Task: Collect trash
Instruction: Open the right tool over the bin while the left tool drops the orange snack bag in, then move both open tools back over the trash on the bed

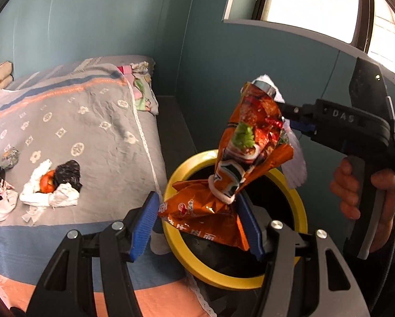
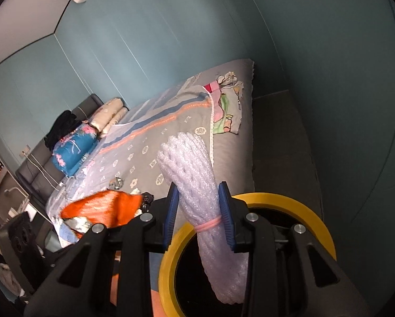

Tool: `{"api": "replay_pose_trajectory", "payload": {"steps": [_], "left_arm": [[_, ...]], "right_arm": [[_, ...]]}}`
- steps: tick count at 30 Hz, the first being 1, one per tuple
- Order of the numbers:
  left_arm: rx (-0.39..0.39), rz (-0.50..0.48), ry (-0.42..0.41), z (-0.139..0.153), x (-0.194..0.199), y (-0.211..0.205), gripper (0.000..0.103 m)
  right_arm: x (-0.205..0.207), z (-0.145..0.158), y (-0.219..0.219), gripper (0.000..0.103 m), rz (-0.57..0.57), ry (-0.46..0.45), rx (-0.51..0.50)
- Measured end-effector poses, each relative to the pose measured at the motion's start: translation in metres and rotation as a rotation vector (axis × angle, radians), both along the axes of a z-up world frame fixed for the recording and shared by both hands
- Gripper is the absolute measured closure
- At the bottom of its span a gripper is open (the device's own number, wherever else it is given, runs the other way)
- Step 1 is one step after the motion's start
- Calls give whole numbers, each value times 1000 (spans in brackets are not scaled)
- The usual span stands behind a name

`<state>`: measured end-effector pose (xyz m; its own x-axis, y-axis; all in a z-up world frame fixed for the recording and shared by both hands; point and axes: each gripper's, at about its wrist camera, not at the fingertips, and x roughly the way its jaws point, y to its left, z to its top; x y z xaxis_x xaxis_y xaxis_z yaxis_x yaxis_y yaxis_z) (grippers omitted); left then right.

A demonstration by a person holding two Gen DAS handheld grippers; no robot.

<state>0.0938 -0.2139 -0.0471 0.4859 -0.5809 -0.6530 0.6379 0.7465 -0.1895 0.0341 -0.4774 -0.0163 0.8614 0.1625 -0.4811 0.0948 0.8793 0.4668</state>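
Both fingers (image 1: 150, 227) flank the orange wrapper (image 1: 210, 211) above the bin (image 1: 179, 253).

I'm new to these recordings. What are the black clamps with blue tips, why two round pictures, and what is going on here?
No robot: a person's hand holds a trigger-handled gripper, one per hand, each with a fisheye camera looking along its blue-padded fingers. The left gripper grips an orange snack wrapper. The right gripper holds a white foam net sleeve tied with a pink band. Both hang over a yellow-rimmed bin beside the bed. More trash lies on the bedspread: crumpled tissue, black plastic, something orange.
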Motion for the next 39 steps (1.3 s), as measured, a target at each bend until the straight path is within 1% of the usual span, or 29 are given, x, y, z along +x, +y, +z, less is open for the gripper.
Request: {"api": "replay_pose_trajectory", "payload": {"steps": [3,5,9,10,13,14,19,24,27,30,34,39], "left_arm": [[2,-10,10,-4,0,-4,44],[-7,-14,6,-5,-2,-4,32],[-18,-14,-3,-4,-4,0,28],[-20,-7,-6,-3,-4,2,25],[-26,15,-18,0,-2,10,22],[-25,24,-21,0,-1,13,19],[-20,90,-52,6,4,31,12],[-31,163,-90,15,10,54,8],[-38,211,-113,22,15,71,8],[-35,257,-134,27,19,89,8],[-41,314,-140,31,27,114,8],[-31,393,-154,32,38,148,8]], "right_arm": [[-6,0,-2,68,-33,-11,-21],[-9,1,-1,67,-39,-13,-19],[-8,1,-4,58,-61,-14,-23],[-8,2,-4,57,-64,-14,-20],[-7,3,-5,56,-76,-17,-24],[-8,4,-4,56,-77,-20,-27],[-4,7,4,49,-60,-30,-28],[2,13,16,39,-23,-34,-43],[8,18,30,33,4,-42,-66],[16,24,48,29,38,-48,-88],[28,28,72,27,84,-56,-107],[49,33,104,27,143,-42,-132]]}}
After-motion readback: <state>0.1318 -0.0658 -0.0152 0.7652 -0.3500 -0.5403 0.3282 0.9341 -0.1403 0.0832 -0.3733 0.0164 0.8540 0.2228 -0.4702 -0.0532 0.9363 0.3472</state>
